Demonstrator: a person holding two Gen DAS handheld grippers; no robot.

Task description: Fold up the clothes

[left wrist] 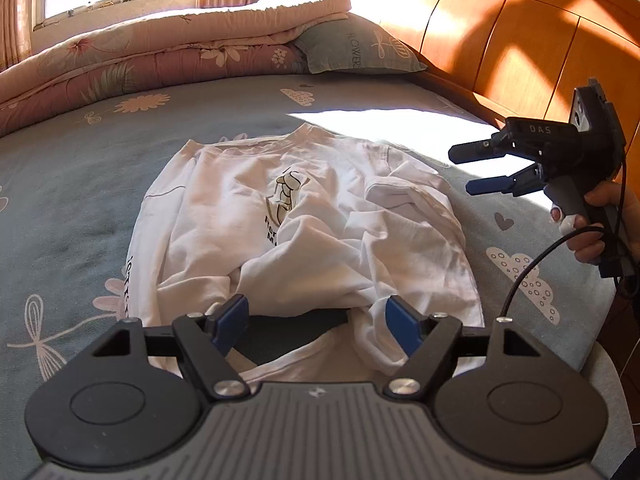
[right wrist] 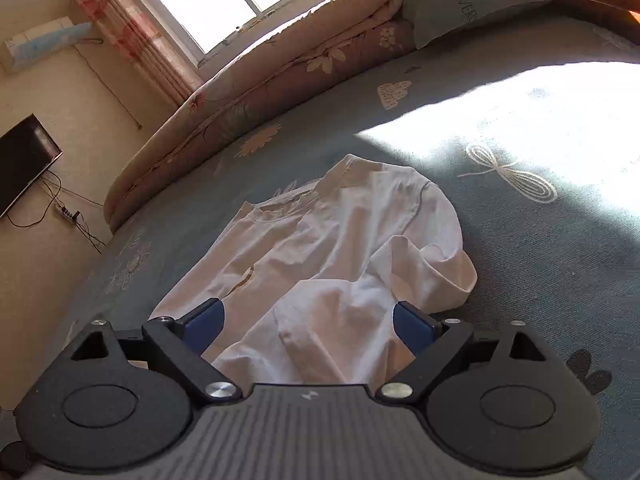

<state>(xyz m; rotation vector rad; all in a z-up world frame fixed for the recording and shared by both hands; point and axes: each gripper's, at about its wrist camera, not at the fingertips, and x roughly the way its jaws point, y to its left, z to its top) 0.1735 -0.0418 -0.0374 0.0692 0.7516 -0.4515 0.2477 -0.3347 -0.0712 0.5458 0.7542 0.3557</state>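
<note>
A white T-shirt (left wrist: 304, 220) is spread, crumpled, on the grey-blue bed sheet (left wrist: 80, 184) in the middle of the left wrist view; its collar is turned toward twelve o'clock and its hem toward six o'clock. The right sleeve part is folded over the body at about three o'clock of the printed picture on the chest. The left gripper (left wrist: 316, 324) is held at six o'clock, over the hem; its jaws are open and cloth is seen between them, but the blue pads are not pressed on it. The right gripper (left wrist: 464, 170) is seen at three o'clock, raised above the sheet and apart from the shirt, held by a hand (left wrist: 592, 220); its jaws are wide open and nothing is gripped. A folded quilt (left wrist: 160, 52) and a pillow (left wrist: 356, 46) are placed at twelve o'clock, near the wooden headboard (left wrist: 520, 40).
</note>
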